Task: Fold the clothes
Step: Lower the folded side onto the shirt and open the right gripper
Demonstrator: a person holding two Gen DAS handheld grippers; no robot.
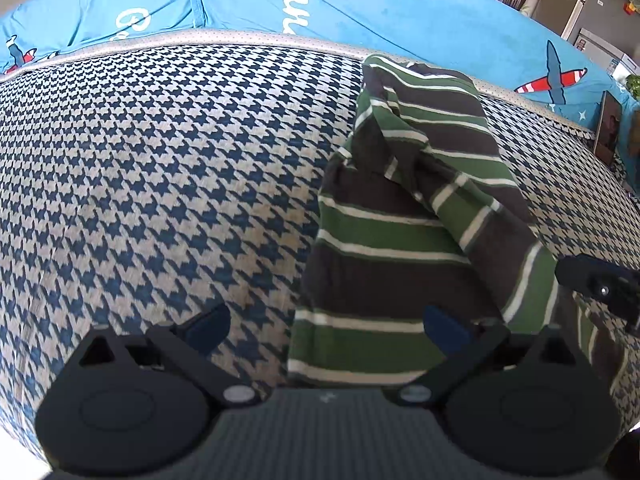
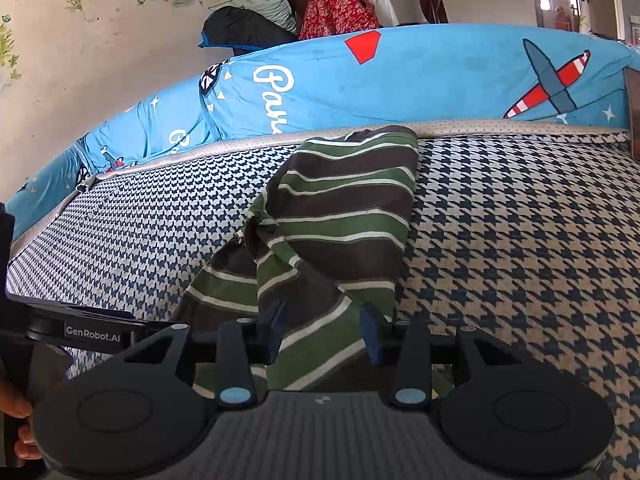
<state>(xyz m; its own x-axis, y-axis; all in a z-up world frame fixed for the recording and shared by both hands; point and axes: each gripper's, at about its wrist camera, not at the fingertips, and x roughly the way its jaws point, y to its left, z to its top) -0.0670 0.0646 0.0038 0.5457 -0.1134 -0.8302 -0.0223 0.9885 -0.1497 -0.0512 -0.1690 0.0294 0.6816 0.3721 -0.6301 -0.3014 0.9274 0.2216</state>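
Houndstooth bed cover (image 1: 160, 168) under everything, blue cartoon quilt (image 1: 360, 12) bunched along the far edge. Striped garment (image 1: 404, 208), green, brown and white, sprawled on the bed as a long rumpled strip, long axis running from the near edge away toward the quilt. Partly doubled over itself, a twisted flap crossing the middle; not a tidy fold. Left tongs (image 1: 328, 324) spread wide, gripping nothing, garment's near hem ahead and to their right, only the right finger over the cloth. Right tongs (image 2: 322, 328) dead in line with the strip, near end of the cloth between the fingers; gap narrow, looks pinched on the fabric, though contact hard to confirm. Right nearer and centred; left offset toward bare cover.
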